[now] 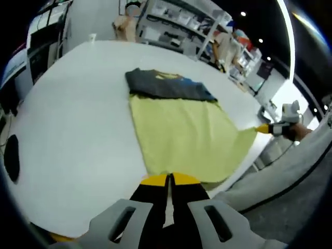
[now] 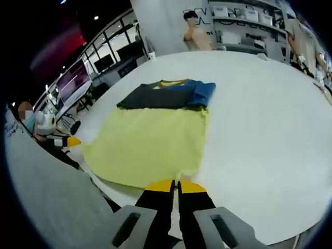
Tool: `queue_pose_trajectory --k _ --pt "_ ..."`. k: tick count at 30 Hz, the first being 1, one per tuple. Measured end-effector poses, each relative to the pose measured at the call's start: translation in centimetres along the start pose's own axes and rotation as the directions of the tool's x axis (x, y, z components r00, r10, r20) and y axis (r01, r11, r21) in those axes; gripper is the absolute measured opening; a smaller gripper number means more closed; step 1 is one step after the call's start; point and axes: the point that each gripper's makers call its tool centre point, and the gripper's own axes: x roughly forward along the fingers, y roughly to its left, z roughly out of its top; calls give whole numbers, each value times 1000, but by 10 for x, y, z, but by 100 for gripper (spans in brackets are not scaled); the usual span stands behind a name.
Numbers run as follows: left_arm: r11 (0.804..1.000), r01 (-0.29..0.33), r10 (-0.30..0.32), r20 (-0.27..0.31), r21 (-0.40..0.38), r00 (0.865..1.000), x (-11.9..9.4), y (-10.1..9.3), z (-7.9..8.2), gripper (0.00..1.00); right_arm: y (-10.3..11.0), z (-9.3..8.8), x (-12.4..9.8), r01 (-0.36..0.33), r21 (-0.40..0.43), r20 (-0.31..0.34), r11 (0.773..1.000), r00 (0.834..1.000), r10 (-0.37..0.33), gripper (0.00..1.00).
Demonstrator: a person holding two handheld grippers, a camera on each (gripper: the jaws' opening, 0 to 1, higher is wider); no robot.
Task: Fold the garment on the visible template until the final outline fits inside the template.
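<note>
My left claw [image 1: 170, 180] sits low at the near edge of the round white desk [image 1: 72, 124], its yellow-tipped jaws pressed together with nothing clearly between them. My right claw [image 2: 176, 185] is posed the same way, jaws closed. Just beyond both tips lies the yellow-green fabric garment [image 1: 181, 135], spread flat, its hem almost touching my left claw. At its far end rests a folded dark grey shirt with blue and yellow parts [image 1: 166, 85]. I can read no writing.

garment [image 1: 168, 85] on table [image 1: 78, 104], apparently overlapping far end of template [image 1: 187, 135]
</note>
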Motion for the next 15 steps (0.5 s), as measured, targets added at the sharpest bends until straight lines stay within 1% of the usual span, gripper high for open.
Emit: queue_pose_trajectory --k 2,4,6,8,9,11,13,15 --pt "1000 2 -2 15 11 1000 0 -3 12 0 -1 8 1 -9 14 29 1000 1000 9 0" --pt "1000 2 -2 30 10 1000 0 -3 20 0 -9 16 1 -6 16 40 1000 999 6 0" --pt "1000 1 -2 47 16 999 0 -1 27 0 -10 21 -1 -2 13 51 1000 999 1 0" --pt "1000 -7 5 76 23 997 1 2 36 0 -11 33 -3 -15 59 88 998 996 10 0" --pt "1000 -9 7 81 23 997 0 3 39 0 -15 36 -3 -14 64 93 998 996 8 0" --pt "999 -23 20 103 31 994 -1 4 49 0 -18 43 -3 -15 67 108 998 994 7 0" --pt "998 -36 31 118 44 993 -1 6 56 0 -20 52 -3 -22 72 141 997 990 12 0" --pt "998 -40 32 151 49 988 -1 7 68 0 -20 63 -5 -23 80 165 997 986 10 0"
